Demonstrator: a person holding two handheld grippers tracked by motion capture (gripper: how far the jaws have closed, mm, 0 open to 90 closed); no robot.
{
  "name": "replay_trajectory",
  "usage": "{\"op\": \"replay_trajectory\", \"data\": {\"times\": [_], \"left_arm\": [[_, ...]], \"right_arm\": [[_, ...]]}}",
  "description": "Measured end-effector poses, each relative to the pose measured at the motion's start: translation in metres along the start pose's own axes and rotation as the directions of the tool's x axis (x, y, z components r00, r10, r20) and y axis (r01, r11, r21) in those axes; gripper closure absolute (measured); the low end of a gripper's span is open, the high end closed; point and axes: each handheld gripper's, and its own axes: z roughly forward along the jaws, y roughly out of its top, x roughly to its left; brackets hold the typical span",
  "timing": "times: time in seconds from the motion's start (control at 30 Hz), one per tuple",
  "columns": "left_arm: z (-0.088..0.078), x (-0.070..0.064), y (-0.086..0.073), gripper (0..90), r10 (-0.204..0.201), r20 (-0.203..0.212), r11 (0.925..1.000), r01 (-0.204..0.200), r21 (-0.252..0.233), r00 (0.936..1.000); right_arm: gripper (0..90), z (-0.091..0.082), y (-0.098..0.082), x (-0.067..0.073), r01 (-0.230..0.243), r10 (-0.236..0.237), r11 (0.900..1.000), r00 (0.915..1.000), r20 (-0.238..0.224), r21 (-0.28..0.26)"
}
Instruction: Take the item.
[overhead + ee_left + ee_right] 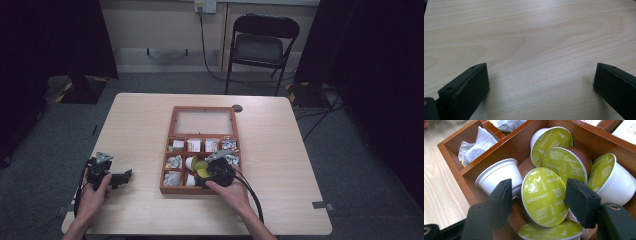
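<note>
Reaching into the wooden box (168, 150) on the table (280, 150), the right gripper (539, 195) has its jaws around a green-lidded capsule (544, 195), whether pressing I cannot tell. The left gripper (540, 82) rests aside, jaws wide apart.

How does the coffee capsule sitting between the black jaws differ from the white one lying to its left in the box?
The capsule between the jaws shows its green foil lid, printed CAPPUCCINO, toward the camera; the white capsule shows only its plain side and base. The first stands on edge; the white one lies on its side. Both sit in the same compartment of the wooden box.
</note>
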Motion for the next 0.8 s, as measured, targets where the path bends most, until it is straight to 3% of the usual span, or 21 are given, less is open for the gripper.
{"op": "replay_trajectory", "data": {"times": [0.33,0.57,0.67,0.8], "left_arm": [[0.0000,0.0000,0.0000,0.0,0.000,0.000,1.0000,0.000,0.000,1.0000],[0.0000,0.0000,0.0000,0.0,0.000,0.000,1.0000,0.000,0.000,1.0000],[0.0000,0.0000,0.0000,0.0,0.000,0.000,1.0000,0.000,0.000,1.0000],[0.0000,0.0000,0.0000,0.0,0.000,0.000,1.0000,0.000,0.000,1.0000]], "right_arm": [[43.8,0.0016,-0.0001,0.0035,0.031,-0.034,0.998,0.9985,0.044,0.049],[49.4,0.0013,-0.0002,0.0040,0.047,-0.049,0.998,0.9977,0.047,0.041],[53.5,0.0004,-0.0003,0.0024,0.028,-0.029,0.999,0.9989,0.038,0.026],[51.9,0.0017,-0.0002,0.0034,0.042,-0.044,0.998,0.9978,0.050,0.049]]}}
